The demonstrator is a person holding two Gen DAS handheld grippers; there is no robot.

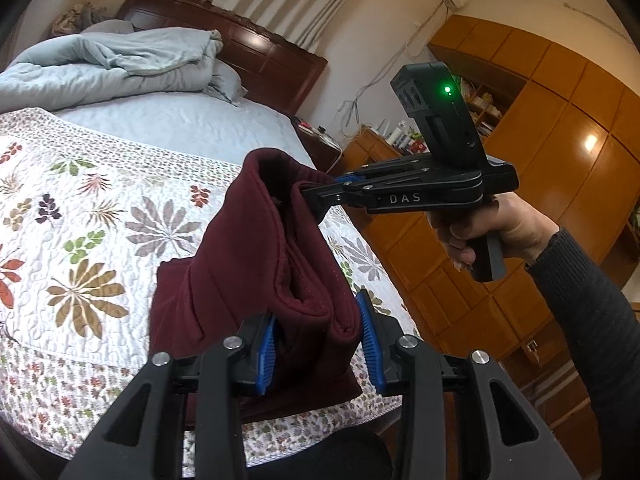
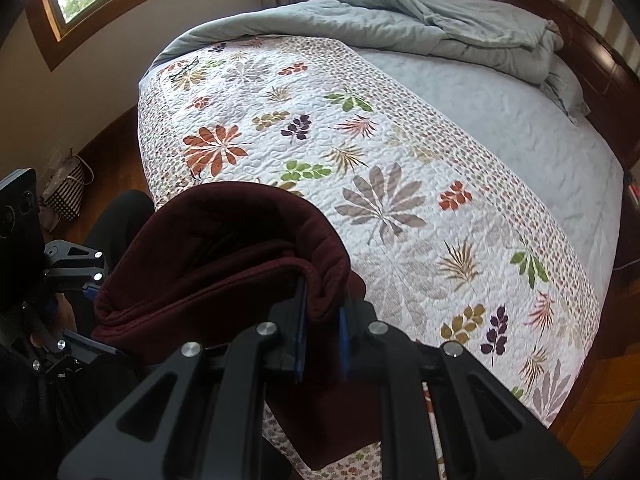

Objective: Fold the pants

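Pants [image 1: 256, 280] of dark maroon fleece hung doubled between two hand-held tongs above the foot of a bed [image 1: 224, 128], caught midway through a fold. The left tongs [image 1: 320, 344] were clamped on a thick bundle of several layers, blue pads [image 1: 267, 356] pressing the cloth from both sides. The right tongs [image 2: 324, 336], held in a person's hand [image 1: 492, 232] with a dark sleeve [image 1: 592, 320], pinched another part of the same garment nearly shut, a narrow ridge of fabric squeezed between them.

The step in hand appeared to be carrying a folded edge across: the upper part was held clear of the floral quilt [image 2: 400, 184], while a lower panel draped down onto the quilt's edge and over the side of the bed. The next move would likely call for both tongs to travel together, keeping the held edge taut and level, then lower it squarely before either grip eased, or the soft layers might slump and skew.

The cloth looked heavy and plush, with rolled, rounded folds instead of crisp creases, and a stitched seam showing along one inner layer. A rumpled pale blue duvet [image 2: 440, 20] lay heaped near the wooden headboard [image 1: 256, 40], well apart from the work.
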